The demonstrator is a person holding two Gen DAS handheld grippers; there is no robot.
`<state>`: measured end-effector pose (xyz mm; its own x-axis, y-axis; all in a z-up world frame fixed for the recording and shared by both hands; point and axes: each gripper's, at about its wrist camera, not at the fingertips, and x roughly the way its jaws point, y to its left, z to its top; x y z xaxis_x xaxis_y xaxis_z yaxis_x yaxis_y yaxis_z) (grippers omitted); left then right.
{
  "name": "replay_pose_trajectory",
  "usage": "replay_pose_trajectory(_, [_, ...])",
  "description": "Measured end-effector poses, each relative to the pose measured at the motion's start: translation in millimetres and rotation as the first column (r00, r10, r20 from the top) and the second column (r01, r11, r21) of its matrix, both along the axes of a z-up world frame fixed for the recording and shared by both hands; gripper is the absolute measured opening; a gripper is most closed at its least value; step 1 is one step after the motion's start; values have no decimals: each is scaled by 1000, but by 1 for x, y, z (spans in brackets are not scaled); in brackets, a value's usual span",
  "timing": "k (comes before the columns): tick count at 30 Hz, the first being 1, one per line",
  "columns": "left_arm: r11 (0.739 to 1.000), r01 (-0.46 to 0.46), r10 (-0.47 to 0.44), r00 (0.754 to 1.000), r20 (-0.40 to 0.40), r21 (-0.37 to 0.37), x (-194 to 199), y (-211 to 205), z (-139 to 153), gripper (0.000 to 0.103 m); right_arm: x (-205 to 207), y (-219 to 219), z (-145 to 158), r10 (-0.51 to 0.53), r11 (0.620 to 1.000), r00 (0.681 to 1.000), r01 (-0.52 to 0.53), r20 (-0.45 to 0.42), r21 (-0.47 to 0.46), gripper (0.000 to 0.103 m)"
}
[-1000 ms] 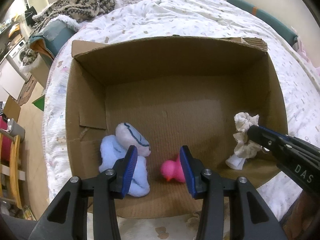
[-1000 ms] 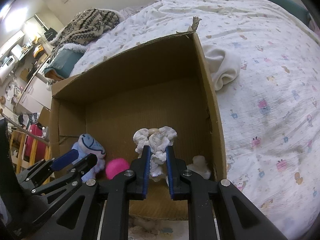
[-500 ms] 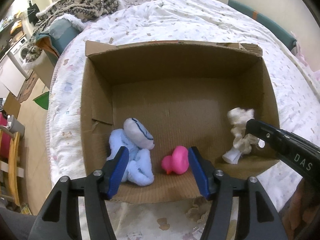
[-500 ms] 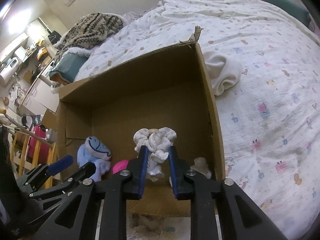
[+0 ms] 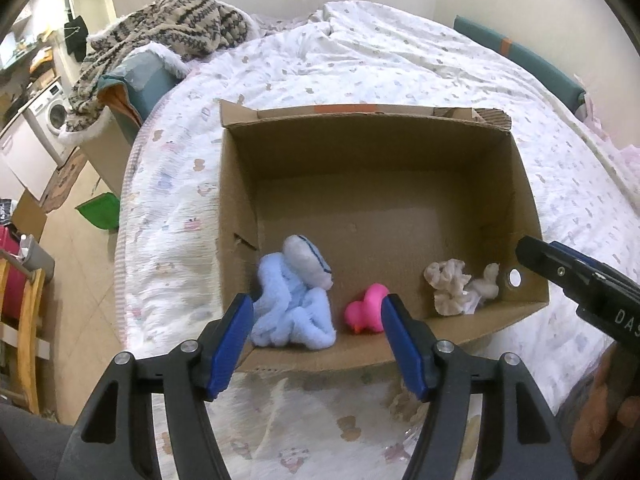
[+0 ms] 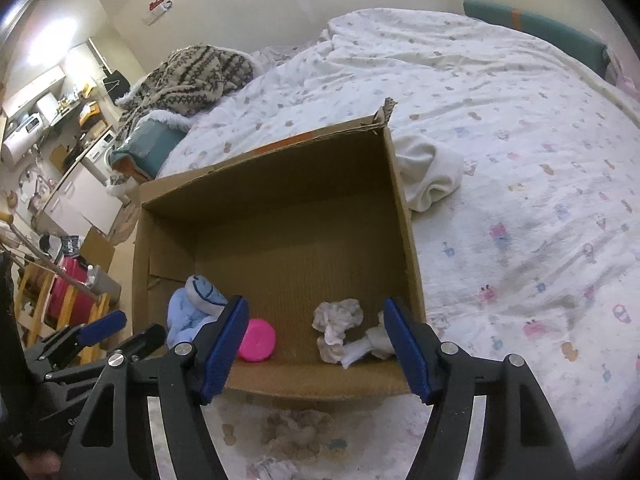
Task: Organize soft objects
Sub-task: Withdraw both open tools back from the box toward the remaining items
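An open cardboard box (image 5: 360, 112) sits on the bed. Along its near wall lie a light blue plush (image 5: 294, 304), a pink rubber duck (image 5: 366, 314), a crumpled white plush (image 5: 450, 286) and a small white piece (image 5: 486, 286). My left gripper (image 5: 316, 304) hovers above the near wall, its jaws opening and nothing between the pads. My right gripper (image 6: 316, 308) hangs over the box's near right corner, jaws opening, clear of the white plush (image 6: 336, 320). One of its fingers (image 5: 560, 268) shows in the left wrist view. The box (image 6: 264, 152) also holds the duck (image 6: 260, 338).
A folded white cloth (image 6: 428, 176) lies on the bedspread just right of the box. A brownish soft item (image 6: 296, 428) sits in front of the box. A knitted blanket (image 5: 168, 24) is heaped at the far left. The bed edge drops to the floor (image 5: 72, 264) at left.
My right gripper opened and let go of the white plush, which now lies in the box. Both grippers pulled back and up from the box, and the left jaws spread wider.
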<state>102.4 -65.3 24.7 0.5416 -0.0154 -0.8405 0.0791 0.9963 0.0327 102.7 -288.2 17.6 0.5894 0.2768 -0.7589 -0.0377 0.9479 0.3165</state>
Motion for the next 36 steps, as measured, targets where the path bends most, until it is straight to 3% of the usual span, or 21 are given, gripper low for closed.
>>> replay_pose_trajectory(9, [1000, -18, 19, 999, 29, -8, -21, 22, 8, 64, -20, -5, -2, -37, 999, 999, 38, -23, 8, 74])
replay_pose_trajectory(23, [996, -73, 75, 997, 23, -54, -55, 48, -5, 64, -53, -3, -13, -57, 998, 995, 58, -85, 17, 74])
replay_pose_trajectory(36, [991, -96, 95, 995, -14, -96, -65, 52, -24, 64, -56, -4, -47, -54, 989, 967, 87, -248, 123, 74])
